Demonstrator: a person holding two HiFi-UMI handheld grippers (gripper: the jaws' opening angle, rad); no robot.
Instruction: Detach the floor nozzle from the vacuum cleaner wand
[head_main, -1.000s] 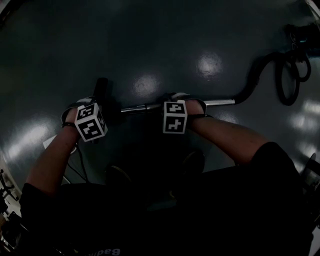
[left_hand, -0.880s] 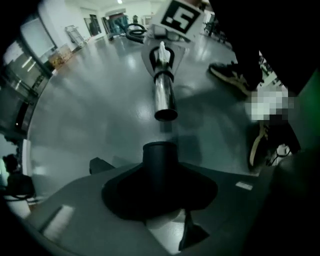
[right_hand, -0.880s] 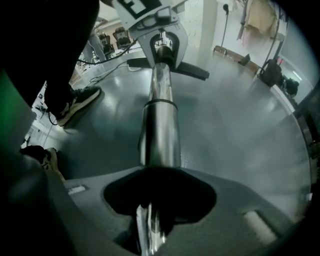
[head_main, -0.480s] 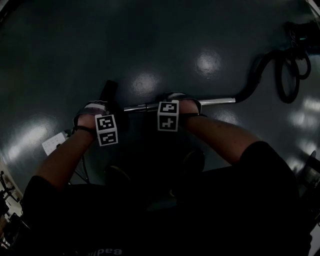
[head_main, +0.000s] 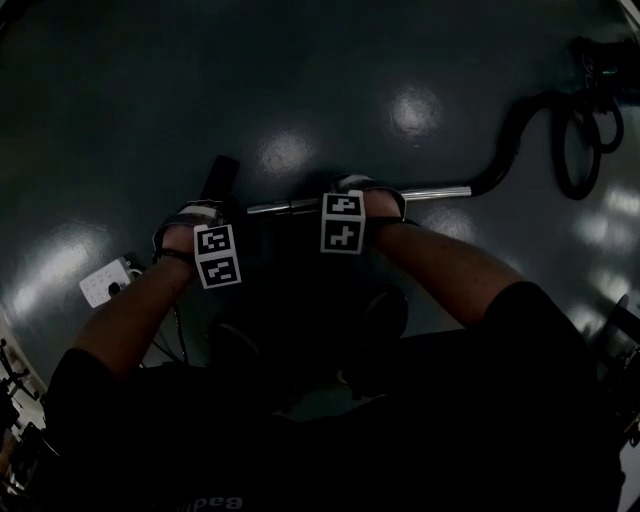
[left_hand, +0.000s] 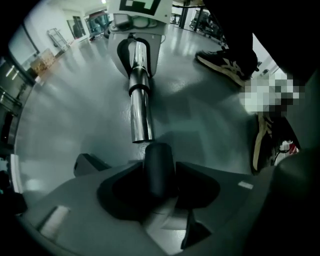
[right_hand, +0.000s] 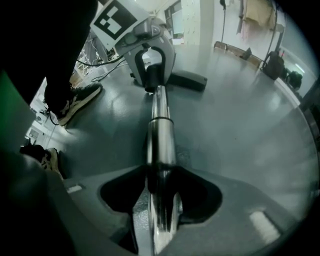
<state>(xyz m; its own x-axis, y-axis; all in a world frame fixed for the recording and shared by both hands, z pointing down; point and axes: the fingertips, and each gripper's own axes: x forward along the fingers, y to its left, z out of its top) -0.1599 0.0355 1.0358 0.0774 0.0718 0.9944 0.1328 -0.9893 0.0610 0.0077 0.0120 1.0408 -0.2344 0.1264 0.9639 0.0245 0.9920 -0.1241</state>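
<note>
Jaws just opened wide: left gripper (left_hand: 159, 194) loose around black plastic nozzle neck (left_hand: 159, 167), right gripper (right_hand: 161, 202) around chrome wand tube (right_hand: 161, 140); joint looks parted.

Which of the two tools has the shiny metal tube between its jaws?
The right tool, straddling the chrome wand; the left tool straddles the black nozzle neck instead. Both tools' jaws have just been opening.

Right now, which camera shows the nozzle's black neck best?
The left gripper view: the neck sits close, at the wand's end. The right gripper view shows it small and far; the head view, too dark to tell.
</note>
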